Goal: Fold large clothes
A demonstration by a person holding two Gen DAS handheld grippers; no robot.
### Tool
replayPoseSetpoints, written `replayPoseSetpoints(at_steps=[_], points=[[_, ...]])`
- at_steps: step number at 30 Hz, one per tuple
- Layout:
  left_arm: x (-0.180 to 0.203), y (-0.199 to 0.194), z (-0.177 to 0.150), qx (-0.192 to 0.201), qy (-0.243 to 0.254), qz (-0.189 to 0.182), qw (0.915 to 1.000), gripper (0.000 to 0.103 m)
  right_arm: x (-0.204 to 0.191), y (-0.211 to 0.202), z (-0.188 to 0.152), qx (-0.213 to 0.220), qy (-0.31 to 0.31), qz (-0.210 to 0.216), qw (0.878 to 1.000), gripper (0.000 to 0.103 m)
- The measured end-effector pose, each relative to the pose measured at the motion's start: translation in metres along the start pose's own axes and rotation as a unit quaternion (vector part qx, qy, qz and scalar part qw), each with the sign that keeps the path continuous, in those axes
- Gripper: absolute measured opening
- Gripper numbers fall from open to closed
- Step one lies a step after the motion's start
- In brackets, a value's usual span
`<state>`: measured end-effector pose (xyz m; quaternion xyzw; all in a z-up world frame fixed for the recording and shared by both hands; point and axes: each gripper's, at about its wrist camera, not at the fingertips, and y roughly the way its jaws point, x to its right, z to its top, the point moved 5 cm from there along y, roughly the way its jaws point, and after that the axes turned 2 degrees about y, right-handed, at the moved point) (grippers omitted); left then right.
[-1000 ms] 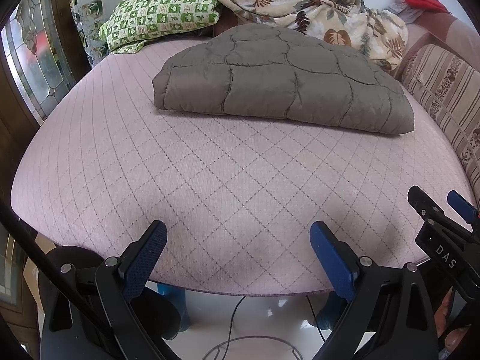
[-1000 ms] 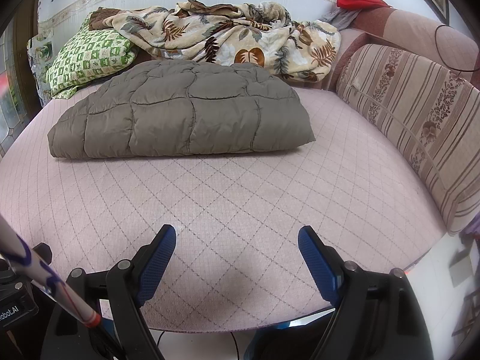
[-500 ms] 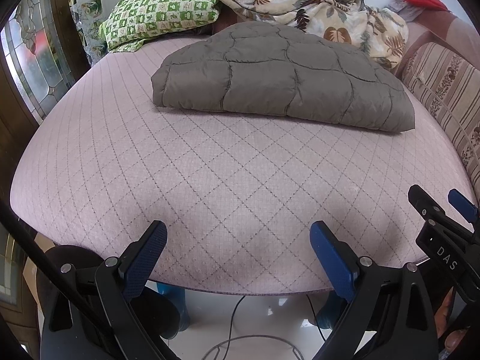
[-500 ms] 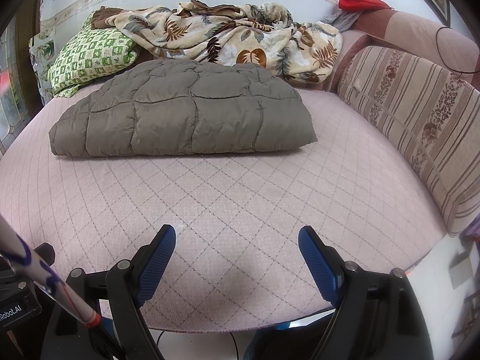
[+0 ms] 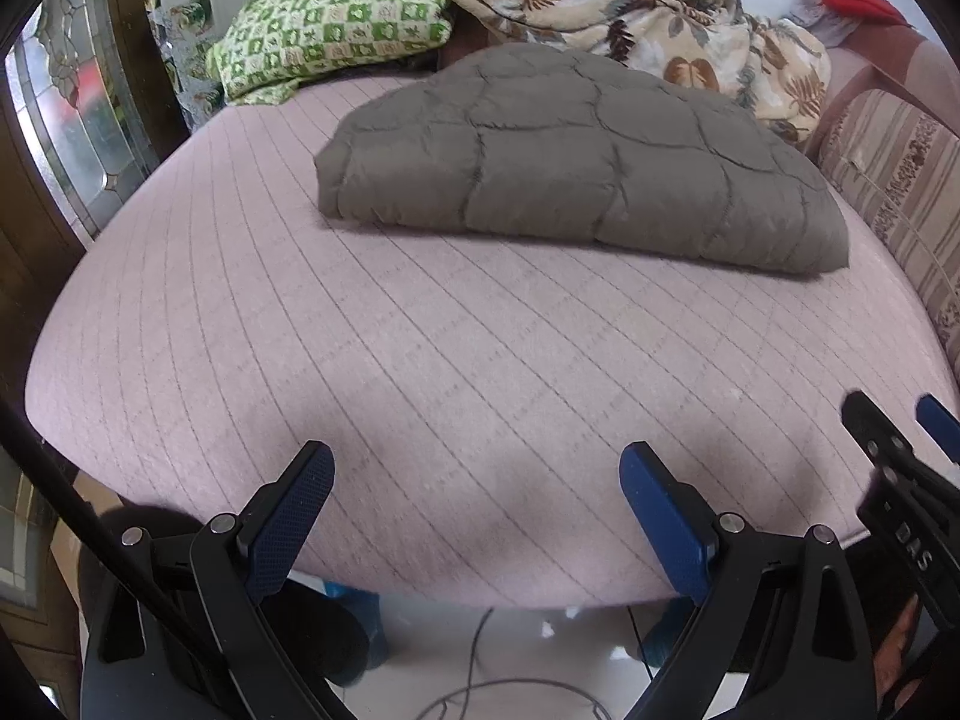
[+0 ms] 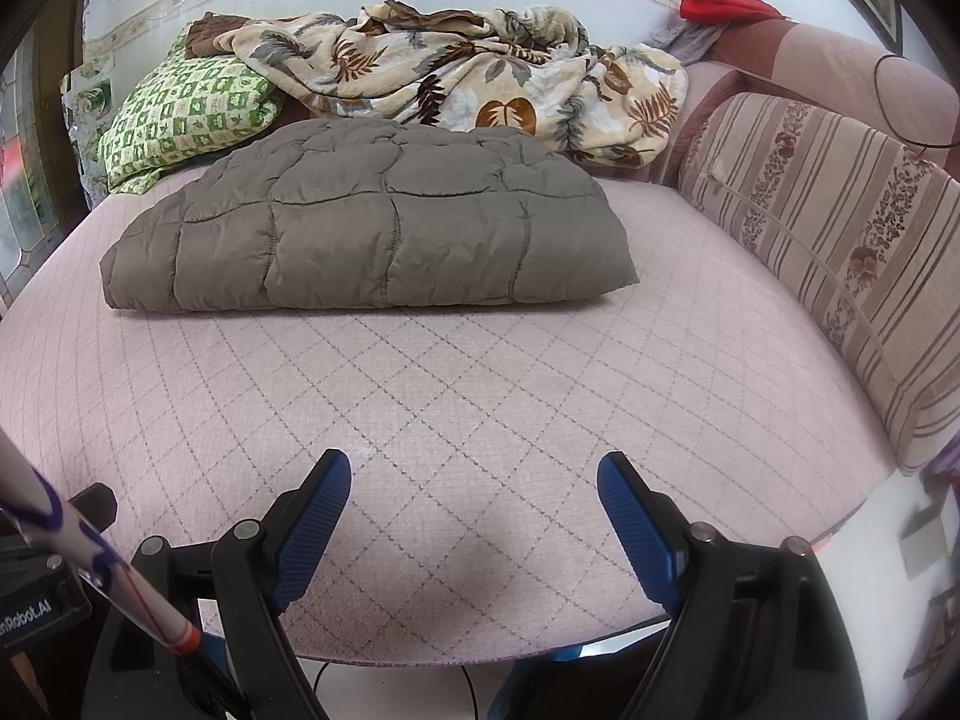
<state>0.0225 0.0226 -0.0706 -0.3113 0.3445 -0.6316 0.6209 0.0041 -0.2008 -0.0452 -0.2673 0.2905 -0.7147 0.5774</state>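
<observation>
Both our grippers, left [image 5: 477, 501] and right [image 6: 474, 507], are spread and empty at the bed's [image 6: 480, 408] front edge; the puffy folded jacket [image 6: 372, 228] near the back edge could spring open if we bump it

left view blurred, striped cushion [image 6: 840, 252] cropped

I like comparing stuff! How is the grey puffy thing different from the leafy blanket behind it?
The grey quilted garment is plain and folded into a neat flat bundle; the leaf-print blanket is patterned and heaped in a crumpled pile. The garment lies out on the pink mattress; the blanket sits back by the wall. Both are soft and lie on the bed.
</observation>
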Motion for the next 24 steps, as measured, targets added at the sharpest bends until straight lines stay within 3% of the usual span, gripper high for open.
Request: replayPoseSetpoints(at_steps=[14,24], points=[[-0.017,0.004,0.059,0.038,-0.004,0.029,0.9988,0.095,-0.014,0.0,0.029,0.022,-0.023,0.009,0.999,0.088],[-0.006,0.025,0.068,0.035,0.016,0.029,0.9988,0.095,-0.028,0.017,0.043,0.021,-0.042,0.014,0.999,0.089]])
